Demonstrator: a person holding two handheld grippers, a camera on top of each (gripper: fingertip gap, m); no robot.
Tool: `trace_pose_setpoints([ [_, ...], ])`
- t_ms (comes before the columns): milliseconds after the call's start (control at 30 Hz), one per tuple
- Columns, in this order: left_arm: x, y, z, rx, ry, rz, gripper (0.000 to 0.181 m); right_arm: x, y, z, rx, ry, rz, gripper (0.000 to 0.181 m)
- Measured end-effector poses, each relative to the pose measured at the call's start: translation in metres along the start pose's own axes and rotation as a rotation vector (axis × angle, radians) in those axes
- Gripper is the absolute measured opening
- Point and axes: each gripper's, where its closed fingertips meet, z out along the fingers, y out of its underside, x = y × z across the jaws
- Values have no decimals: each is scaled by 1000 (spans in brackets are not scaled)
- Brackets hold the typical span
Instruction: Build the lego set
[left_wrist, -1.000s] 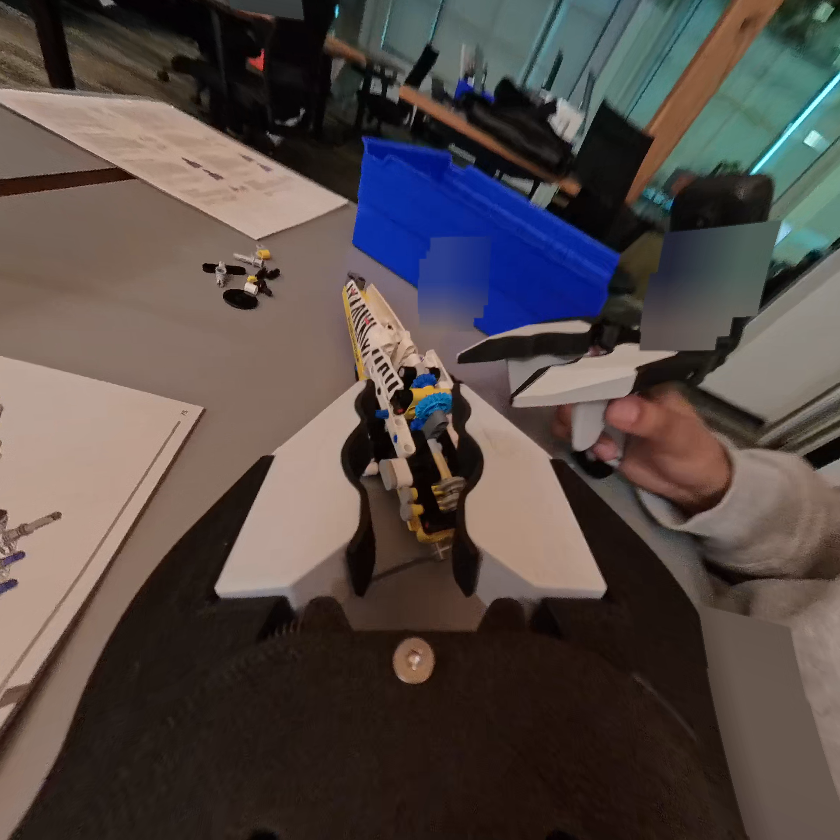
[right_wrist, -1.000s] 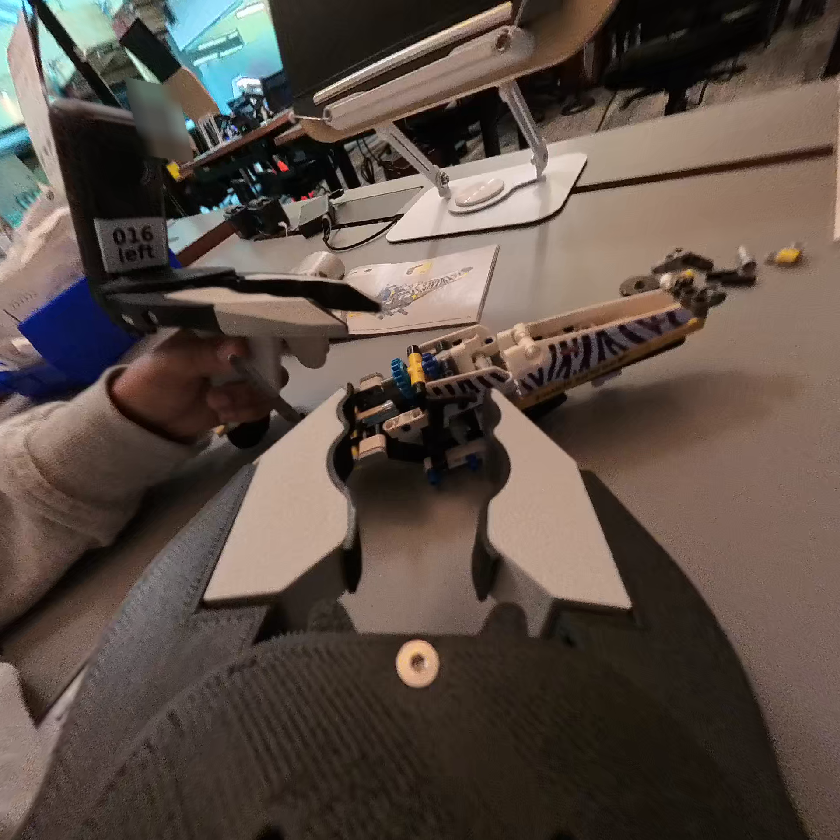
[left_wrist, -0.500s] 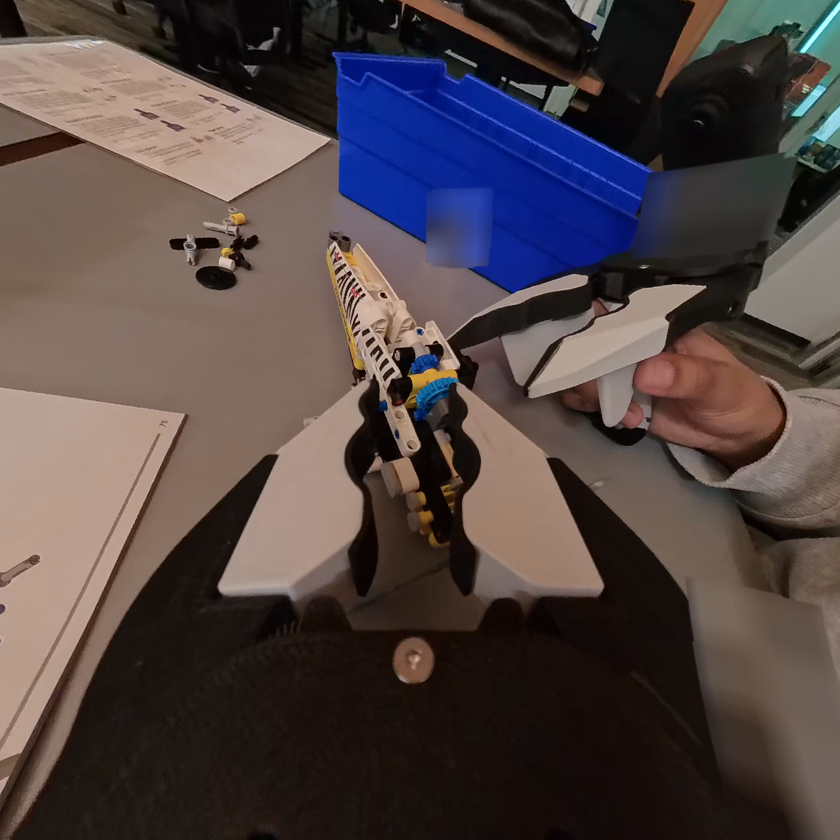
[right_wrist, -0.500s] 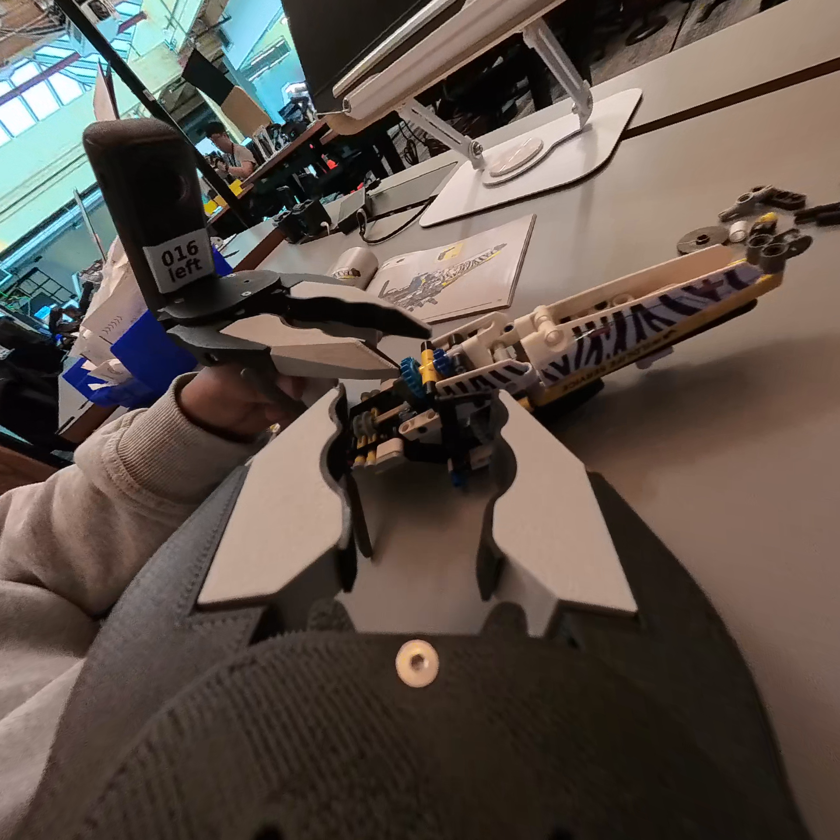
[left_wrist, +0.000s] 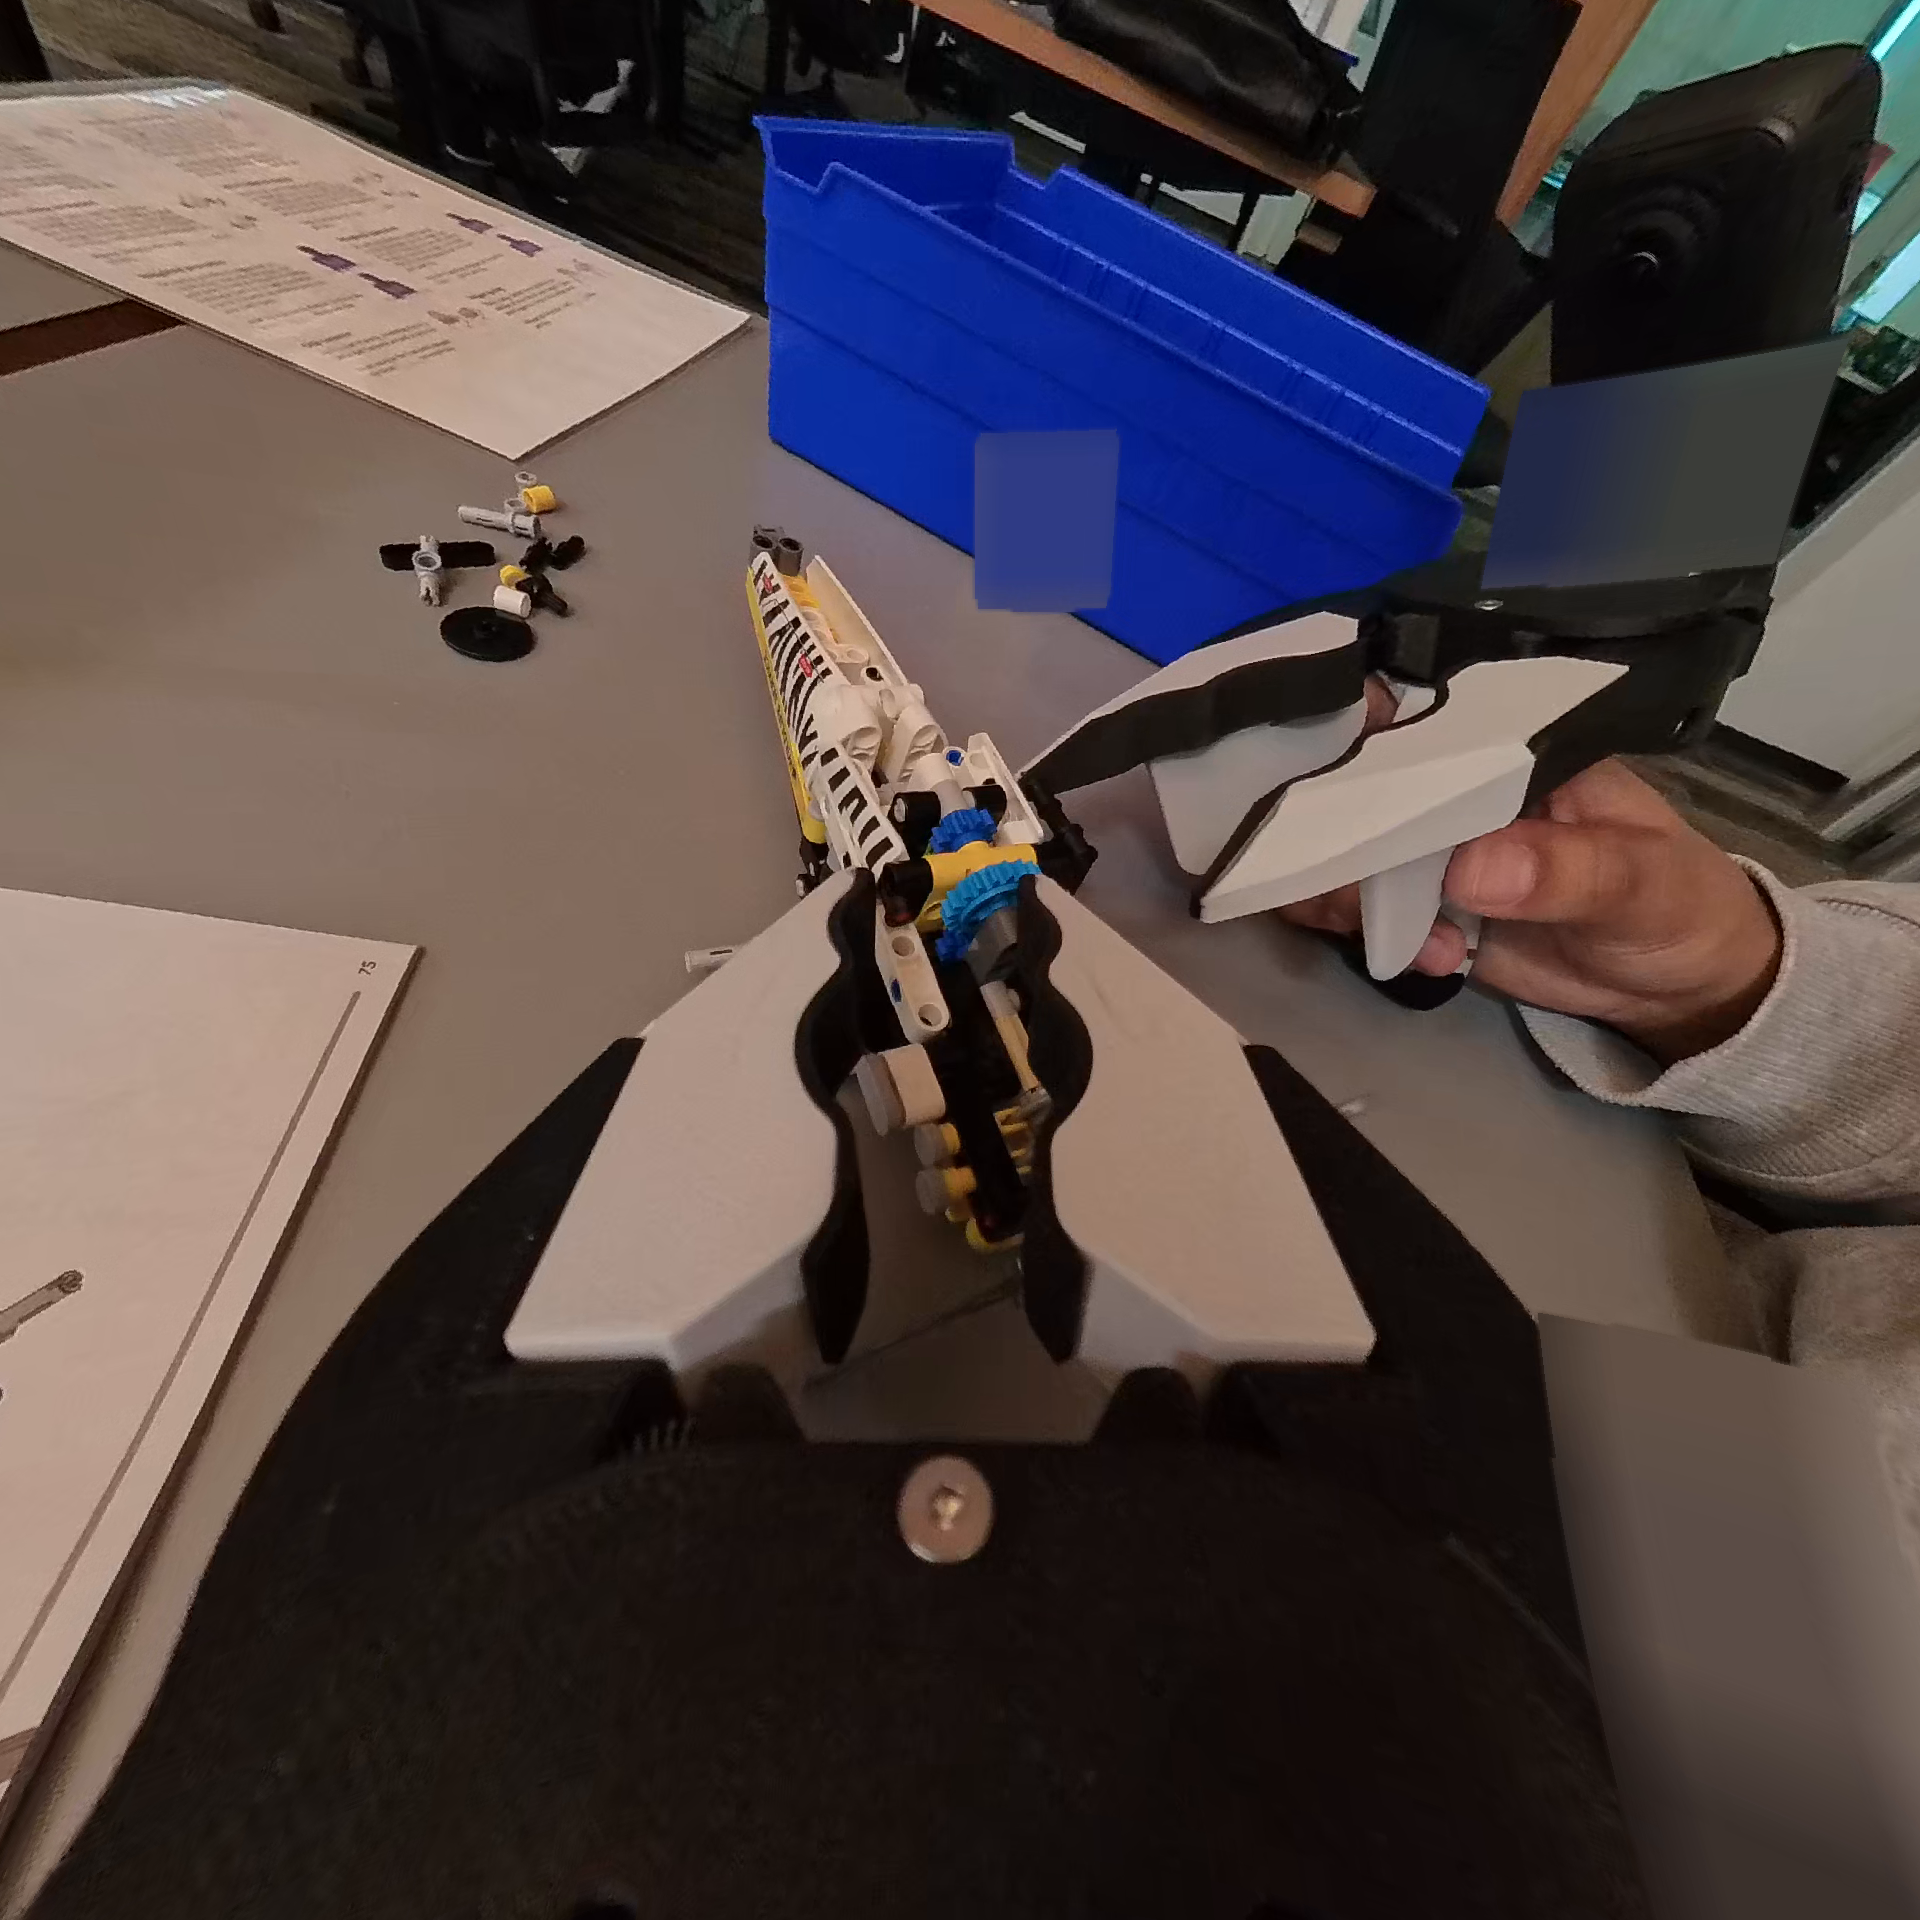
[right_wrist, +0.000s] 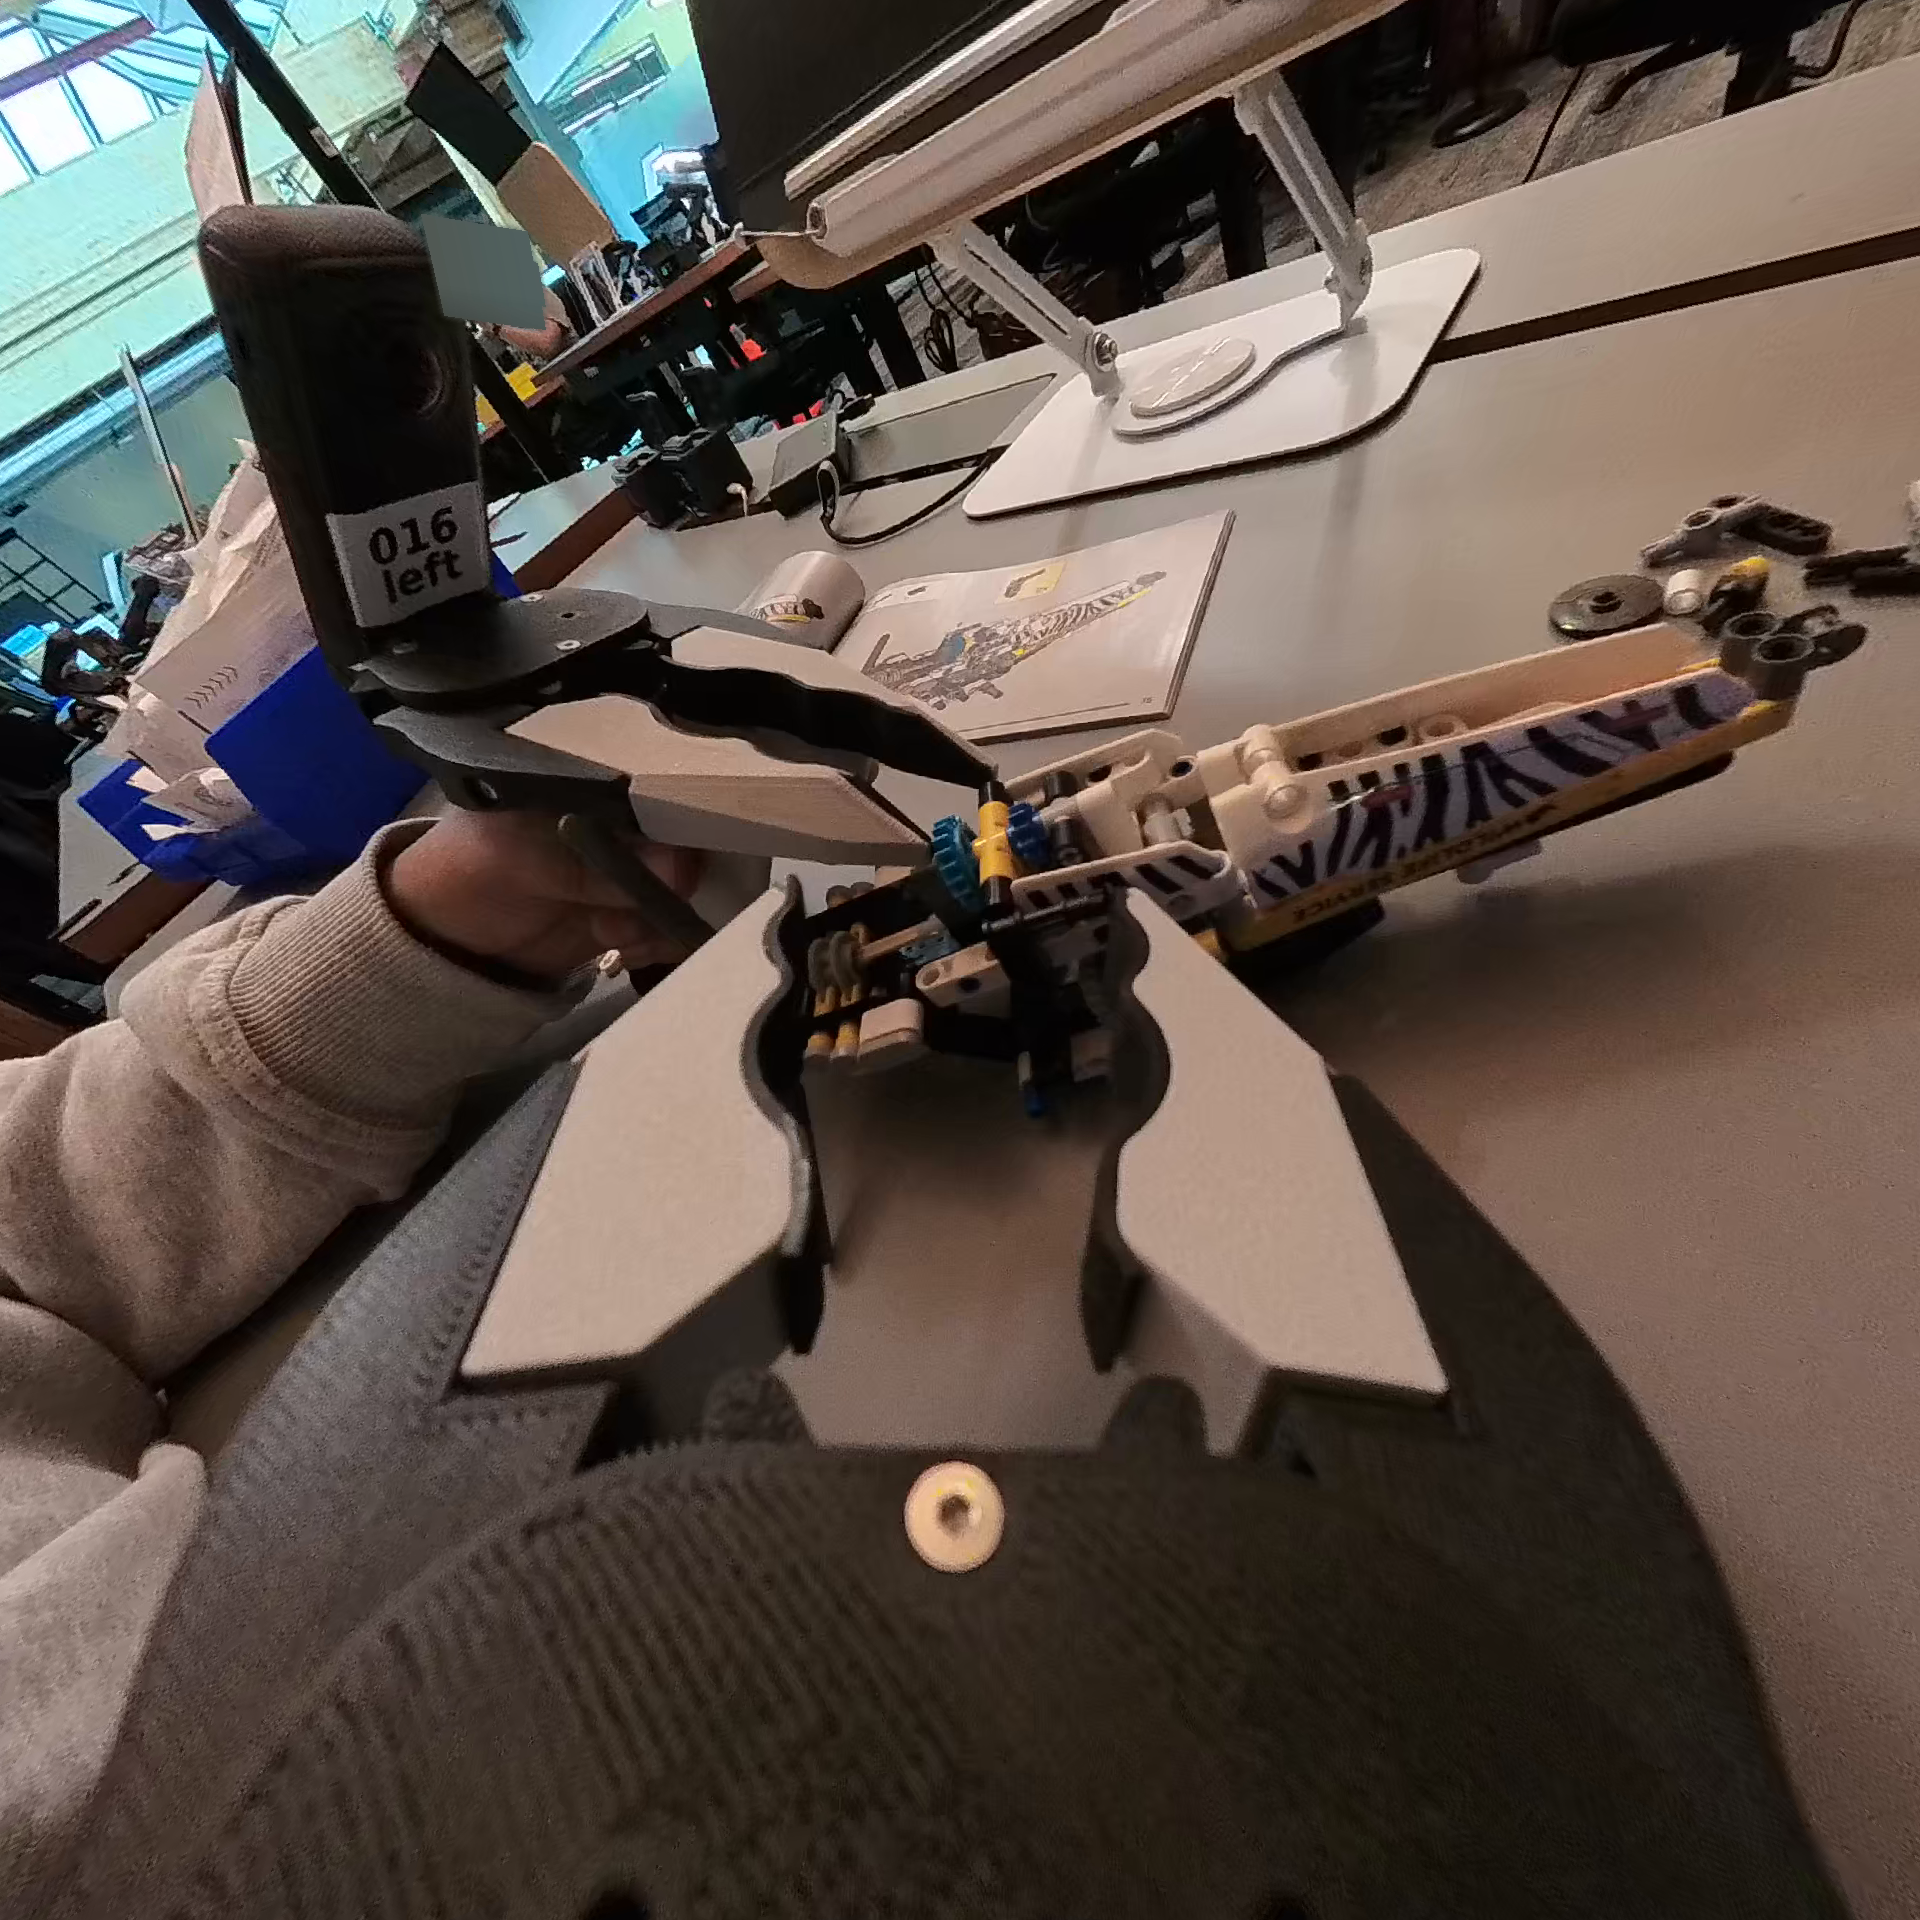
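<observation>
The lego model (left_wrist: 821, 686), a long white and yellow body with black zebra stripes and blue gears at its near end, lies lengthwise over the grey table. My left gripper (left_wrist: 945, 894) is shut on the model's near end, fingertips beside the blue gears; it also shows in the right wrist view (right_wrist: 945, 810). My right gripper (right_wrist: 966, 904) is open, its fingers framing the gear end of the model (right_wrist: 1455, 769) from the side. In the left wrist view the right gripper (left_wrist: 1112, 842) has its upper tip against the model's right side.
Several small loose parts (left_wrist: 488, 566) and a black disc lie left of the model; they also show in the right wrist view (right_wrist: 1704, 582). A blue bin (left_wrist: 1039, 343) stands behind. An open instruction booklet (left_wrist: 156, 1091) is at left, a printed sheet (left_wrist: 343, 260) farther back. A monitor stand (right_wrist: 1247, 384) is beyond. The tips of both grippers are at nearly the same place.
The right gripper has moved in closer to the model's gear end. The left gripper keeps its hold and has tilted down a little over the table.
</observation>
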Motion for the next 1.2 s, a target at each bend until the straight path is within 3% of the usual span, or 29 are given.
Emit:
trace_pose_setpoints([
  [633, -5, -1, -2, 12, -18, -23, 27, -2, -1, -1, 5, -3, -20, 59],
  [867, -17, -10, -15, 97, -52, -94, 24, 6, -13, -19, 112, 22, 17, 66],
  [933, -21, -18, -22, 158, -48, -141, 24, 9, -13, -27, 128, 76, -23, 66],
  [1067, -34, -34, -39, 283, -73, -215, 24, 17, 2, -43, 48, 325, -248, 69],
  [1200, -31, -52, -59, 420, -73, -173, 28, 18, 8, -54, 15, 556, -498, 64],
])
